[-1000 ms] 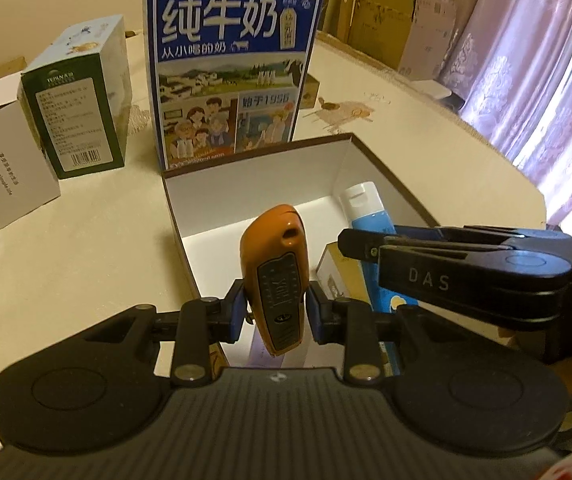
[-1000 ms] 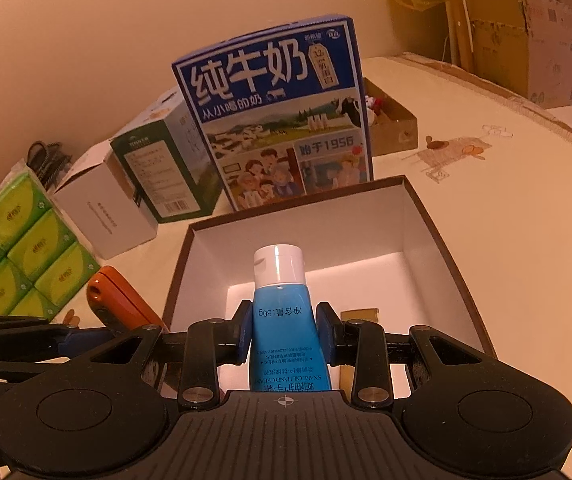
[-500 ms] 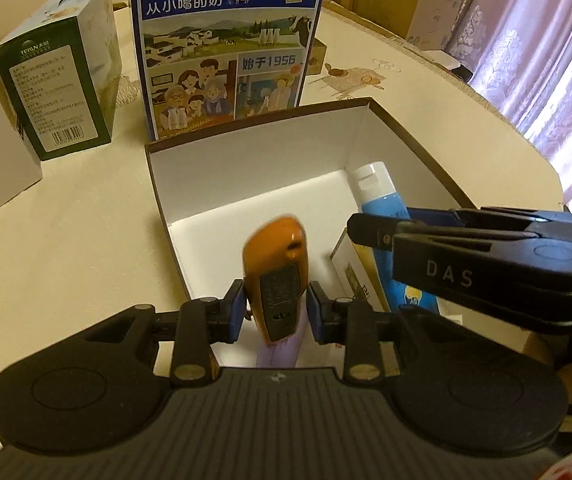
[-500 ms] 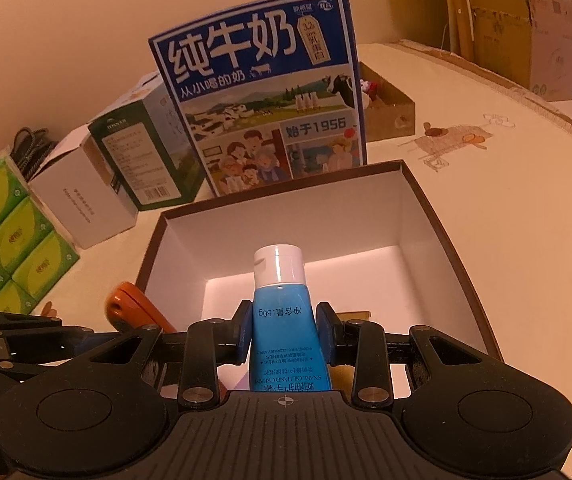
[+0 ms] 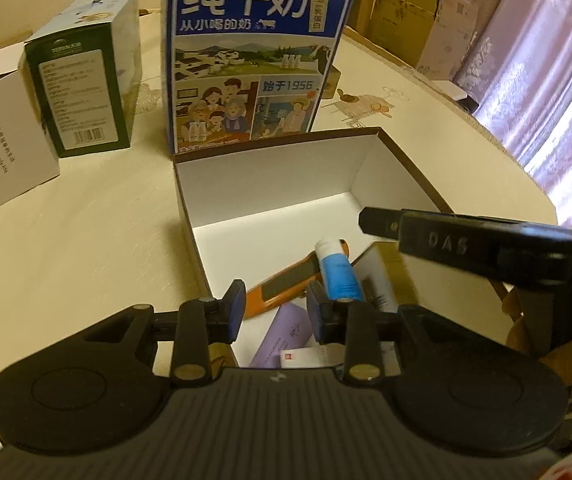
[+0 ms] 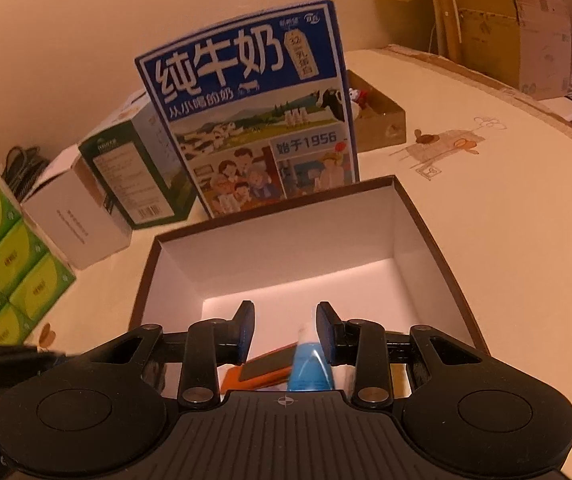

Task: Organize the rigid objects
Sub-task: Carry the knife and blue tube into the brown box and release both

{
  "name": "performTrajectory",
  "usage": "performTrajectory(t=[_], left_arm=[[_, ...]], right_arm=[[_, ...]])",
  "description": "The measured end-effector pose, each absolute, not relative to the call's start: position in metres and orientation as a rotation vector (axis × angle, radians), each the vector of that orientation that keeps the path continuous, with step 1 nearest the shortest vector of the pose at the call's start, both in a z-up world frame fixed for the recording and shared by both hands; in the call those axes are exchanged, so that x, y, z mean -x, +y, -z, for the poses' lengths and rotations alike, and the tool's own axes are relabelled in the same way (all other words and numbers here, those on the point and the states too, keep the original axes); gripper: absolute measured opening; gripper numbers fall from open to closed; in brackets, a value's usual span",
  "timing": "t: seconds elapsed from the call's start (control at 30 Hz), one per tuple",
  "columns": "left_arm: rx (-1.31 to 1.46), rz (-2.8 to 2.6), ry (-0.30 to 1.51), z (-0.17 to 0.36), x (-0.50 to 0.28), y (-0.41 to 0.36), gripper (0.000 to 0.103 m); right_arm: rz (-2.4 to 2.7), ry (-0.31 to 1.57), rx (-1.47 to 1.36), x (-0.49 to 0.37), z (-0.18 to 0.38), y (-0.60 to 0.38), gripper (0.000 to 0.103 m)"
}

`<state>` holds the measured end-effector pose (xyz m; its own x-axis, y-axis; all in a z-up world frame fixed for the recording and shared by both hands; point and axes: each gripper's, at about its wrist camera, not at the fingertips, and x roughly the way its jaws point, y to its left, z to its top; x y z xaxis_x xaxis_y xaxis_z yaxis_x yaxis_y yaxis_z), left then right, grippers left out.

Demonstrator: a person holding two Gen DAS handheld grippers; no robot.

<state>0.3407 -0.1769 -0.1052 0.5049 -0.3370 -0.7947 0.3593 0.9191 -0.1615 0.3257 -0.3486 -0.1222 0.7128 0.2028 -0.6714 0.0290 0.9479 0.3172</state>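
1. Orange gadget [image 5: 286,282] is lying flat on the floor of the brown-rimmed box [image 5: 405,164], at the box's near end, long axis slanting from the near-left wall up toward the middle.
2. Blue tube [image 5: 339,270] lies across its far end, white cap pointing to the box's far wall, touching it.
3. Left gripper [image 5: 274,306] hangs over the box's near edge, jaws apart, nothing in them.
4. Right gripper [image 6: 286,330] is the same deal: jaws apart, empty, tube just below.
5. Guessing both just lift straight out of the box next.
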Motion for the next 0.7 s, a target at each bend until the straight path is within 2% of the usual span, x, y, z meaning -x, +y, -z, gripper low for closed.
performTrajectory(t=[0.37, 0.53, 0.7], left_arm=[[0.026, 0.429, 0.919, 0.083, -0.324, -0.163, 0.038], [0.049, 0.421, 0.916, 0.074, -0.312, -0.158, 0.043], [0.068, 0.398, 0.909, 0.063, -0.297, -0.149, 0.046]], right_arm=[[-0.092, 0.809, -0.334, -0.299, 0.113, -0.349, 0.034], [-0.082, 0.825, -0.339, -0.282, 0.108, -0.350, 0.053], [-0.078, 0.822, -0.341, -0.263, 0.096, -0.346, 0.062]])
